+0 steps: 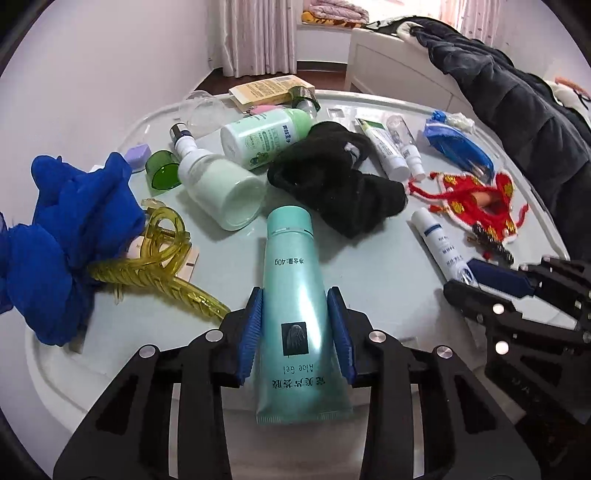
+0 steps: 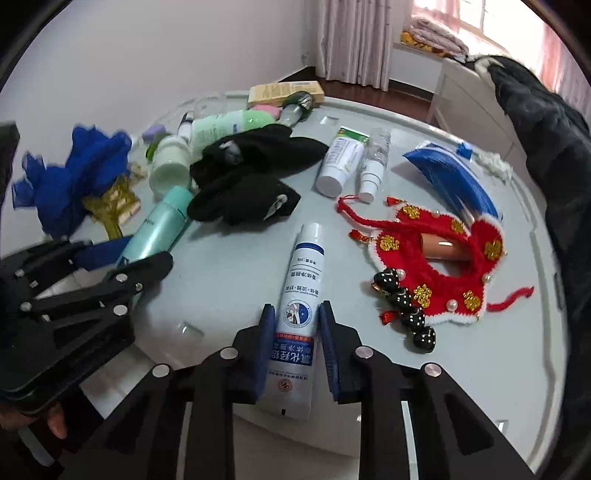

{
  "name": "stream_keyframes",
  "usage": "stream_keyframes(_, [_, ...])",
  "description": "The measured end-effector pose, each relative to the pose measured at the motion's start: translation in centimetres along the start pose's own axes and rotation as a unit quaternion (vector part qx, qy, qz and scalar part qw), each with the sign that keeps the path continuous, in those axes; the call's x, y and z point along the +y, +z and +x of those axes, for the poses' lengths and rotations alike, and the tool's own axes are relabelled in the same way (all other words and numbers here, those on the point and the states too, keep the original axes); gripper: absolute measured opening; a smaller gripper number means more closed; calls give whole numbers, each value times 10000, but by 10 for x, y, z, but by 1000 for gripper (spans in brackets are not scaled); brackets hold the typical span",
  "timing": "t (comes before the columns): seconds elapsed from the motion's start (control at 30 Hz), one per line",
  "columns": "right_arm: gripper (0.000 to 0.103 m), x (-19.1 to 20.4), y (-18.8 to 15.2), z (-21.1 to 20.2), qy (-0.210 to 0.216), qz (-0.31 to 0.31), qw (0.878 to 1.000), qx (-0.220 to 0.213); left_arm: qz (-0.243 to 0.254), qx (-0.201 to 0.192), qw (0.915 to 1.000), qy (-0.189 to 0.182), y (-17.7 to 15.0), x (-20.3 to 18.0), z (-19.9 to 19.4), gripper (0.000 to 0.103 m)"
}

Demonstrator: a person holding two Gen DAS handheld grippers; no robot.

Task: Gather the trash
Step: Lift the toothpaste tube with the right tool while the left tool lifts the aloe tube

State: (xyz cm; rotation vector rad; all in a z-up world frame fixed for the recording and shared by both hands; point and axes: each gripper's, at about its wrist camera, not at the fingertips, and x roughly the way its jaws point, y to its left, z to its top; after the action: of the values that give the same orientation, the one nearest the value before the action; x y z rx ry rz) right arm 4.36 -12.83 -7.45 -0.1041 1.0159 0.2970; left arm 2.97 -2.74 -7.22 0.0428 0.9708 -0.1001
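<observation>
Here the work surface is a pale grey-green, glossy round table (image 1: 369,266), crowded with toiletries and cloth; white wall to the left of the jaws, pink-white curtains (image 1: 258,33) and a white bed frame draped with a dark quilted coat (image 1: 517,96) far ahead.

Left gripper (image 1: 295,332): blue ribbed pads press both sides of a teal plastic aloe gel tube (image 1: 291,295), so the jaws are pinching it. Tube lies flat on the table, cap pointing away from the jaws, crimped end nearest the camera, small dark square print on its body. Left of these jaws: a translucent yellow hair claw (image 1: 159,258) touching a bright blue gauze scrunchie (image 1: 62,236). Just ahead of the cap: a black crumpled fabric piece (image 1: 332,184) and a toppled white-green frosted bottle (image 1: 218,192).

Right gripper (image 2: 295,350): jaws closed on a slim white tube with blue band and blue lettering (image 2: 299,295), pads touching both flanks. Tube lies flat, cap away from the jaws. Right of these jaws: a red knitted collar with gold knots and pearls (image 2: 443,266), a string of black glossy beads (image 2: 402,306) beside it.
</observation>
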Motion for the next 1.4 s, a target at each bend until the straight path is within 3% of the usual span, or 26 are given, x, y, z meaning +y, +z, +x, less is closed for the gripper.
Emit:
stream_keyframes(0.6, [21, -50, 4, -36, 226, 788, 9958, -413, -108, -412, 9990, -129, 6, 10, -34, 35])
stream_keyframes(0.77, [21, -49, -3, -13, 242, 703, 9972, 119, -50, -358, 9992, -160, 6, 8, -33, 35])
stream_keyframes(0.87, [33, -39, -8, -2, -6, 346, 9992, 217, -74, -273, 9994, -221, 5, 7, -28, 35])
stream_keyframes(0.93, [62, -30, -8, 0, -432, 18, 9989, 151, -39, -259, 9994, -235, 4, 5, -28, 35])
stream_keyframes(0.97, [67, -29, -8, 1, -577, -74, 9982, 118, -27, -257, 9994, -244, 4, 5, -28, 35])
stream_keyframes(1.03, [56, -43, -6, 2, -159, 353, 9988, 296, 13, -222, 9994, -249, 3, 3, -26, 35])
stream_keyframes(1.07, [52, -42, -6, 2, -202, 292, 9988, 342, 12, -198, 9995, -249, 3, 3, -25, 35])
stream_keyframes(1.13, [24, -36, -4, -1, -125, 116, 9987, 479, 14, -108, 9996, -273, 2, 3, -22, 35])
stream_keyframes(1.23, [24, -23, -3, -4, -360, -258, 9969, 655, 38, -33, 9995, -305, -1, 0, -19, 35])
stream_keyframes(1.4, [23, -23, -2, -10, -266, -262, 9971, 662, 106, 27, 9994, -336, -3, -5, -16, 35])
